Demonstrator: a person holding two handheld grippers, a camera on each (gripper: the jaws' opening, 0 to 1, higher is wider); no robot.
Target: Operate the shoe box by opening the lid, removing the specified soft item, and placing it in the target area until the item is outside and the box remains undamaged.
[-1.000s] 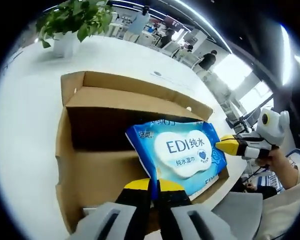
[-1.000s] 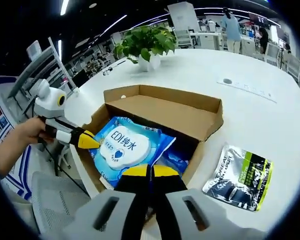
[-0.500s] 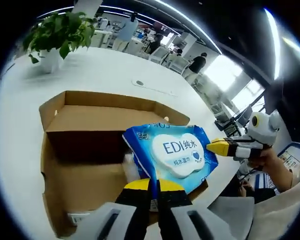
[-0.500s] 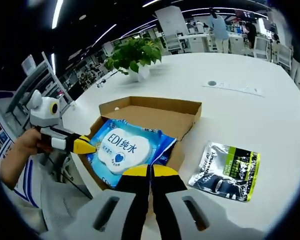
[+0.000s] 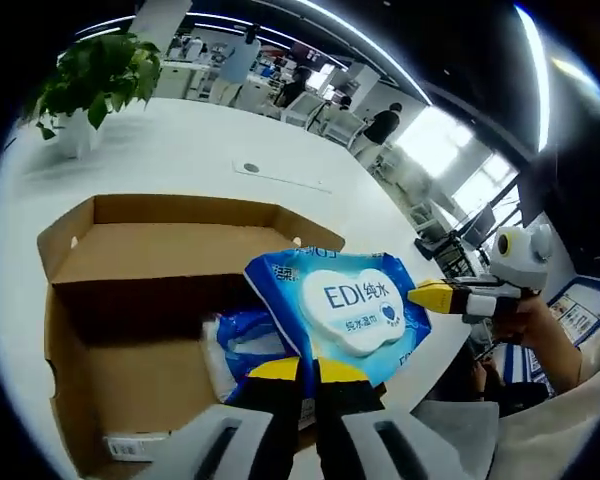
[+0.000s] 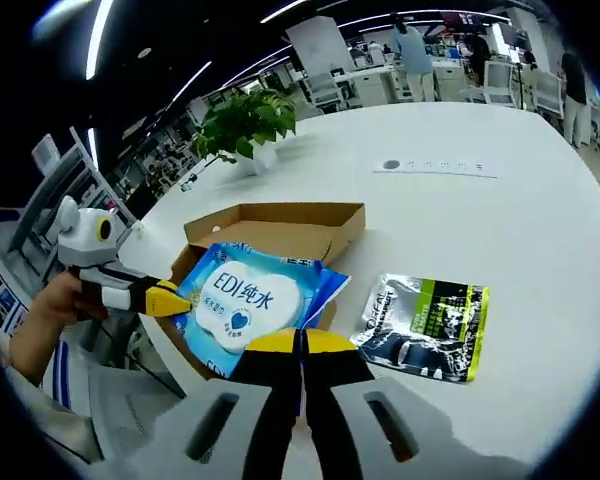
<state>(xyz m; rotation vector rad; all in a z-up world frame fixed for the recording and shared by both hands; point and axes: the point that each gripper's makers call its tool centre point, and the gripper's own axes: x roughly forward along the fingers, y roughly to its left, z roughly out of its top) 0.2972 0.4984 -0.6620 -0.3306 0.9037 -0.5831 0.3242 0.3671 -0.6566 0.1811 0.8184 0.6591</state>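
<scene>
Right hand-held gripper [image 6: 300,345] and left hand-held gripper [image 5: 310,372] are each clamped on an edge of the blue wipes pack [image 5: 345,310], which is held above the open shoe box [image 5: 130,300]. Lid open, box intact by appearance. Remaining: set the pack down on the white table [image 6: 520,200], perhaps beside the dark pouch [image 6: 425,325].

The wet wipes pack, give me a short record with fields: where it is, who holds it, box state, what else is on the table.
item: blue wet wipes pack, lifted above the cardboard box
held by: left gripper and right gripper, on opposite edges
box: lid open, another blue pack inside
table: silver and green pouch, potted plant
</scene>
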